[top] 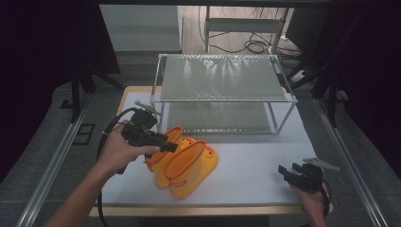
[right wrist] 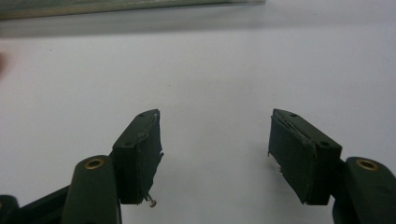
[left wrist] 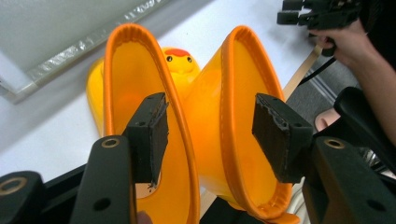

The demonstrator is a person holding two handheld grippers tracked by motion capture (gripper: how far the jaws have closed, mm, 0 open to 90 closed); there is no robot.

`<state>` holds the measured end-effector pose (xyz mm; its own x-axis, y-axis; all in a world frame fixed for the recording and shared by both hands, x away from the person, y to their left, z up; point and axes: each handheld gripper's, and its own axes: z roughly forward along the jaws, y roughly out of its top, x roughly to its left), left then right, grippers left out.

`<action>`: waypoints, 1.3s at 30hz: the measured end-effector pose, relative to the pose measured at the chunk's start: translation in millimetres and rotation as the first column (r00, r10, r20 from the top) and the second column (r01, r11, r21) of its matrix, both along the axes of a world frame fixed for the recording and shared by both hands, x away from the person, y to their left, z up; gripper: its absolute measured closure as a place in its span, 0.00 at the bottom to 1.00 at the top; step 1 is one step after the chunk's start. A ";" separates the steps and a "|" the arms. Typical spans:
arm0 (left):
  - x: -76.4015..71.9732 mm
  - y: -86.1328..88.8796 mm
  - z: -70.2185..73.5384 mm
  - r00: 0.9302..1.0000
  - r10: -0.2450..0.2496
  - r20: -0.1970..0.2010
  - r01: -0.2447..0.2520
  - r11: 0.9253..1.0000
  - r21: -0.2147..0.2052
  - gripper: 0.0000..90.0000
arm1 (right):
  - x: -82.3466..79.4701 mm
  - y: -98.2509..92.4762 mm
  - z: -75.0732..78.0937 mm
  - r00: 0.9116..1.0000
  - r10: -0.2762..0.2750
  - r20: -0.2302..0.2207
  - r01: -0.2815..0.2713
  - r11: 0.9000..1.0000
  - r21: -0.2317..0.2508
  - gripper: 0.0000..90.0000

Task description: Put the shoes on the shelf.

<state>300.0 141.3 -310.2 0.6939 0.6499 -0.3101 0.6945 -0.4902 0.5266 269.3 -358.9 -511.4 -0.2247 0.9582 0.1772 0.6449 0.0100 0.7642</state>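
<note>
Two yellow rubber boots with orange rims lie side by side on the white table top [top: 265, 156]. The nearer boot [top: 196, 172] shows a duck face on its toe, and the other boot [top: 160, 176] lies just left of it. My left gripper [top: 169, 146] is open at their mouths. In the left gripper view one jaw sits inside the left boot [left wrist: 135, 79] and the other inside the right boot [left wrist: 243, 93], with the two neighbouring walls between the jaws of the left gripper [left wrist: 215, 135]. My right gripper [top: 288, 171] [right wrist: 215, 154] hangs open above bare table near the front right.
A two-tier metal rack [top: 222, 78] stands at the back of the table, just behind the boots; its edge shows as the rack [left wrist: 70, 51]. The table's front edge [top: 213, 208] lies close to both hands. Cables trail on the floor beyond the rack.
</note>
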 end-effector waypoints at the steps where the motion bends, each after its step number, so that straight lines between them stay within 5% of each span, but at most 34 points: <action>1: 0.6 -1.1 -1.2 1.000 -0.003 -0.005 0.003 1.000 0.007 0.50 | 0.2 0.4 -0.1 1.000 0.000 0.001 0.000 1.000 -0.003 0.38; 10: 3.9 -14.9 -16.0 0.999 -0.024 -0.037 0.026 0.998 0.052 0.48 | -0.3 -0.6 -0.5 1.000 -0.001 -0.002 0.001 1.000 -0.008 0.38; 19: 11.9 -35.5 -36.2 0.999 -0.006 -0.042 0.012 0.990 0.143 0.51 | 0.0 -2.3 -1.3 1.000 -0.005 -0.004 0.005 1.000 -0.010 0.38; 23: 11.5 -38.2 -37.4 1.000 0.013 -0.020 -0.009 0.987 0.161 0.56 | 0.0 -2.9 -1.4 1.000 -0.008 -0.004 0.008 1.000 -0.005 0.38; 26: 9.4 -39.9 -37.8 1.000 0.019 0.004 -0.019 0.984 0.177 0.70 | 0.4 -2.1 -2.0 1.000 -0.007 -0.005 0.007 1.000 -0.006 0.38; 31: 9.0 -39.6 -37.4 1.000 0.012 0.012 -0.013 0.985 0.171 0.90 | 0.5 -0.8 -1.9 1.000 -0.002 -0.003 0.002 1.000 -0.009 0.38; 39: 16.7 -34.3 -34.8 1.000 -0.003 -0.007 0.004 0.992 0.123 0.91 | 2.3 -0.3 -2.7 1.000 0.000 -0.005 0.000 1.000 -0.005 0.38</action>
<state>316.7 107.0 -345.0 0.6943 0.6812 -0.2322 0.6961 -0.5535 0.4573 271.6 -359.2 -514.1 -0.2241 0.9590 0.1737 0.6487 0.0138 0.7609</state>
